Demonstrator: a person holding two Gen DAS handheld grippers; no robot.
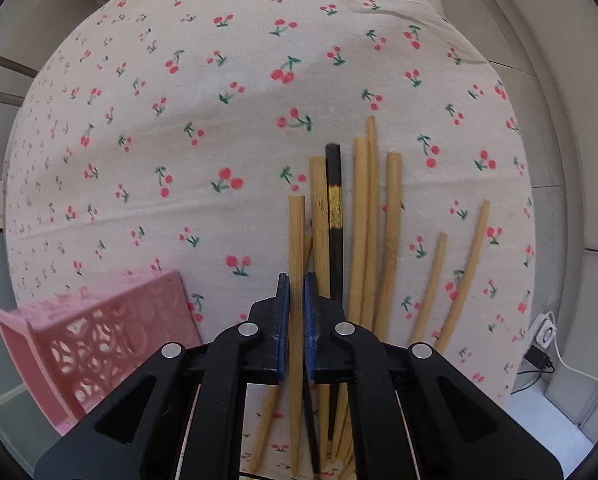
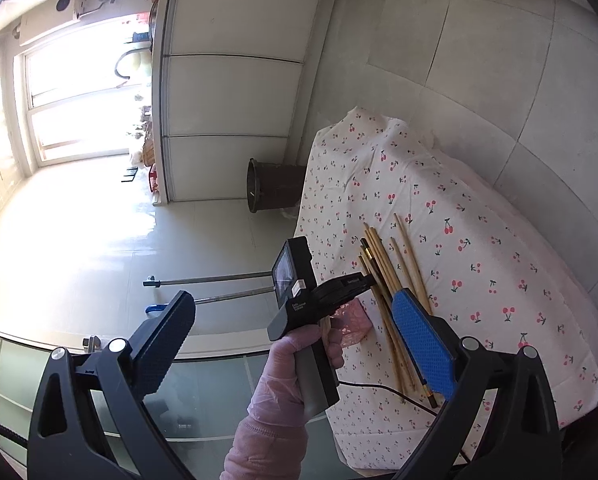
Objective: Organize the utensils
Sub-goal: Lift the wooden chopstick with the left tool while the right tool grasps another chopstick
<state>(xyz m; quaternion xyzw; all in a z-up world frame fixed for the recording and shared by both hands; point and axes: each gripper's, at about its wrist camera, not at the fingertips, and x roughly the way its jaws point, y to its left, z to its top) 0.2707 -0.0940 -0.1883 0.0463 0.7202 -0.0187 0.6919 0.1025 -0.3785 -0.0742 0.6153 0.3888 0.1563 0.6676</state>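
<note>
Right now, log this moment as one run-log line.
left gripper: shut on bamboo chopstick | right gripper: open, empty | pink basket: beside pile

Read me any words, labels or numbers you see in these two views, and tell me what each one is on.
White print on the side of the black handheld left gripper, by the gloved hand: a few short lines, too small to read.
Cherry-print tablecloth, bamboo chopsticks, pink perforated basket: no text.

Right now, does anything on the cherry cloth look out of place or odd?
Yes. One black chopstick with a gold band lies among the pale wooden chopsticks, which are loosely scattered, two apart at the right. The pink basket sits tilted at the table edge.
</note>
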